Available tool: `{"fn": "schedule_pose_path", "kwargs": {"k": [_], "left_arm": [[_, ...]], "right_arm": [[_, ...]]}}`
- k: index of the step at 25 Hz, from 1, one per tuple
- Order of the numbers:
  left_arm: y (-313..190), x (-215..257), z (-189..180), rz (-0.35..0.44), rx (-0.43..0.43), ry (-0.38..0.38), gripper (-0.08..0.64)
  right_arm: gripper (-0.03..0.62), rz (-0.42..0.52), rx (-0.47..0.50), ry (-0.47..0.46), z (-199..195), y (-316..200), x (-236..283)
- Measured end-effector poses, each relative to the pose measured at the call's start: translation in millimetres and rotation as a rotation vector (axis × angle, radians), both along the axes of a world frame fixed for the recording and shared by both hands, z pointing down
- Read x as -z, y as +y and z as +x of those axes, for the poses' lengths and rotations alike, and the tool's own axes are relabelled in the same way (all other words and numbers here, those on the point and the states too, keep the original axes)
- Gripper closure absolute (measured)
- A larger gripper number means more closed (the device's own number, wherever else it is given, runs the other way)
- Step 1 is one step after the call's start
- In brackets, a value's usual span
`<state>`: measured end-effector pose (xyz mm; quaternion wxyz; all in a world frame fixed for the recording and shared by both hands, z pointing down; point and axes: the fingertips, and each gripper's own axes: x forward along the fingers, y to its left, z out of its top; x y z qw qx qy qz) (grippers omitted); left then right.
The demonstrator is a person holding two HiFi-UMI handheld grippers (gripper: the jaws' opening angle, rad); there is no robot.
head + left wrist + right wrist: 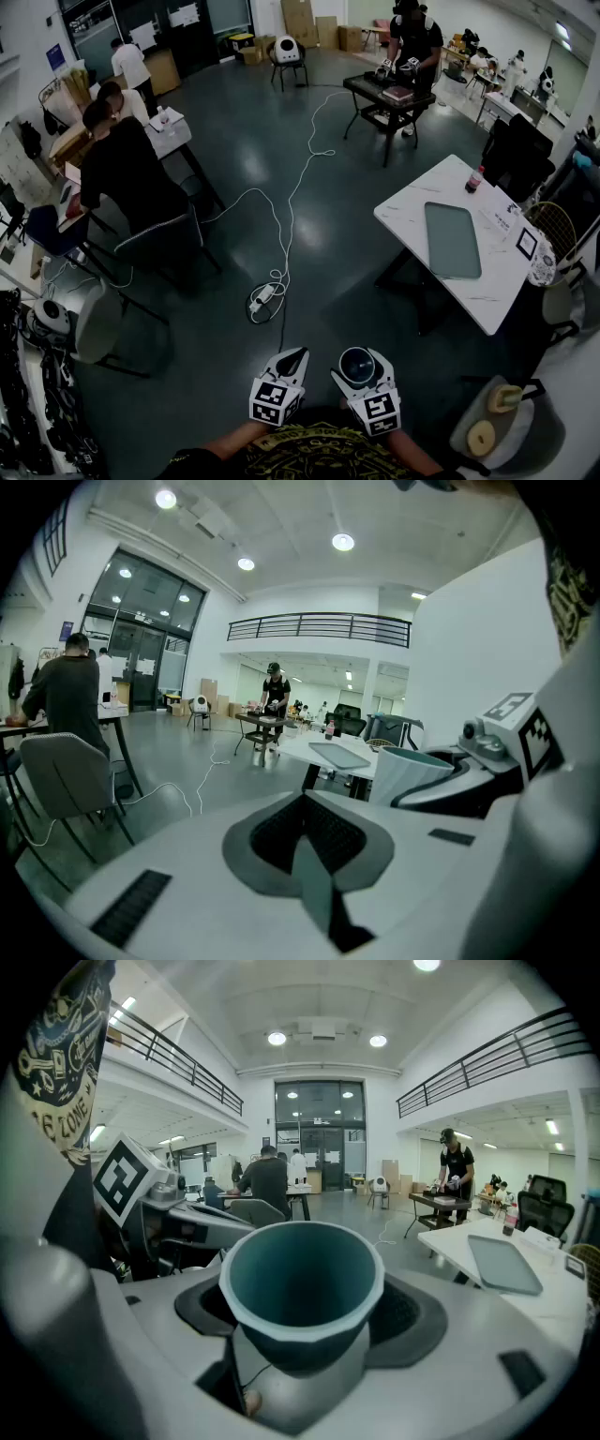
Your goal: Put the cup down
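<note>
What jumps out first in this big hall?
A teal cup sits clamped in the right tongs, low in the head view, while the left tongs beside them are shut and empty. Ahead on the right stands a white table with a grey tray, and a white cable snakes over the dark floor.

The cup (302,1279) looks matt, probably plastic; the floor (262,150) is smooth and glossy.
</note>
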<state>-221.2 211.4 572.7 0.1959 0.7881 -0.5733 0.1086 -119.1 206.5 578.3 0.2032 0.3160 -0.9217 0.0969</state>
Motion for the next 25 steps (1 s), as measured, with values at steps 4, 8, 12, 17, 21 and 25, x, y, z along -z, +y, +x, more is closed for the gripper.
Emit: {"fn": "schedule_pose_path", "kwargs": {"k": [4,8,12,17,21,25], "left_arm": [[2,-1,0,-0.003,0.005,-0.002,0.549],[0,-2,-1,-0.002,0.008,-0.004,0.549],[-4,-3,2,0.001,0.007,-0.005,0.549],[-10,1,10,0.003,0.003,-0.013,0.549],[-16,2,23,0.0,-0.001,-0.021,0.549],[-21,6,35,0.005,0.001,-0.035,0.549]], "right_arm": [[0.215,-0.002,-0.004,0.0,3,1,-1],[0.215,0.0,-0.009,-0.007,3,-1,0],[0.215,-0.001,-0.027,-0.014,8,-6,-1],[0.215,-0.007,-0.052,-0.027,19,-14,1],[0.215,-0.008,-0.058,-0.04,31,-21,2],[0.213,-0.009,-0.061,-0.053,45,-26,3]]}}
